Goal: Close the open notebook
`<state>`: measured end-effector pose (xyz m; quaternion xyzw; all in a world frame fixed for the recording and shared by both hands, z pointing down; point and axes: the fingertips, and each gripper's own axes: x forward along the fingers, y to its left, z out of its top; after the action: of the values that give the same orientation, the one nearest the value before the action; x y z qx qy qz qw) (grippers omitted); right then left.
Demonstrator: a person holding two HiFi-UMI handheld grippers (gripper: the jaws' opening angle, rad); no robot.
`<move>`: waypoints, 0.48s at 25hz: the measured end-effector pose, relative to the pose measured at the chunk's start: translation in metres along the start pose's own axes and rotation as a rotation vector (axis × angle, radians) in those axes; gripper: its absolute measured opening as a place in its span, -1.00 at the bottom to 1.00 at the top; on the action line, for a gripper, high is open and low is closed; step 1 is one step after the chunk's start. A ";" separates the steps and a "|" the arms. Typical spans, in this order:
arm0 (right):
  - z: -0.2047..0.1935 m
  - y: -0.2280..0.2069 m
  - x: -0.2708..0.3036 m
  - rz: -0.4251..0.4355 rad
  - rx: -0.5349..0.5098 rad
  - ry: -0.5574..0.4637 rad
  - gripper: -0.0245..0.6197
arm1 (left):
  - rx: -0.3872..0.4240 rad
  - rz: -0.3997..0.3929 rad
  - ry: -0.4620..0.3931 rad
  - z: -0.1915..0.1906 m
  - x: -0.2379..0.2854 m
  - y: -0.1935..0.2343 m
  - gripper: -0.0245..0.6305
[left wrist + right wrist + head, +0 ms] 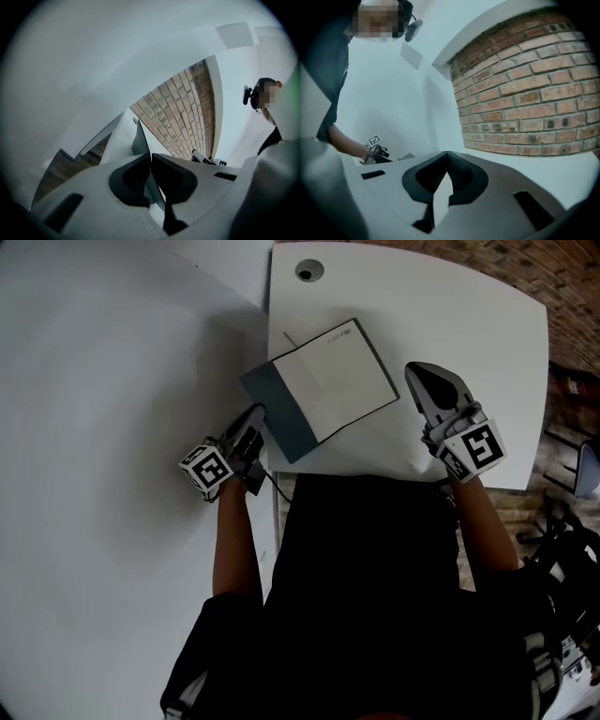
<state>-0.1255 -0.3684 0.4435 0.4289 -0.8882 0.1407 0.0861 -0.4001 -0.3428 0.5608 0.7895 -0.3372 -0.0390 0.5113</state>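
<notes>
The notebook (333, 376) lies open on the white table (469, 324), its pale page facing up. Its grey-blue cover (281, 413) is raised off the table at the left side. My left gripper (260, 415) is shut on the cover's edge. In the left gripper view the thin cover (140, 138) stands up out of the shut left gripper (151, 155). My right gripper (415, 371) hovers just right of the notebook, apart from it. In the right gripper view the right gripper (447, 153) is shut and holds nothing.
A round cable hole (307, 271) sits near the table's far left corner. A lighter surface (112, 427) adjoins the table on the left. Brick (572, 296) shows past the table's right edge, with dark gear (562, 549) low at the right.
</notes>
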 end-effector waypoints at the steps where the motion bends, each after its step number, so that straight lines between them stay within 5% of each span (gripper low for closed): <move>1: 0.004 -0.005 -0.005 -0.013 0.010 -0.016 -0.91 | 0.013 -0.006 0.002 0.004 0.001 -0.007 -0.85; 12: 0.022 -0.051 -0.090 -0.126 0.039 -0.081 -0.91 | 0.103 -0.052 0.025 0.023 0.040 -0.088 -0.85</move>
<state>-0.0307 -0.3389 0.4074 0.4909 -0.8592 0.1349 0.0506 -0.3354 -0.3618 0.4874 0.8236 -0.3119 -0.0250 0.4730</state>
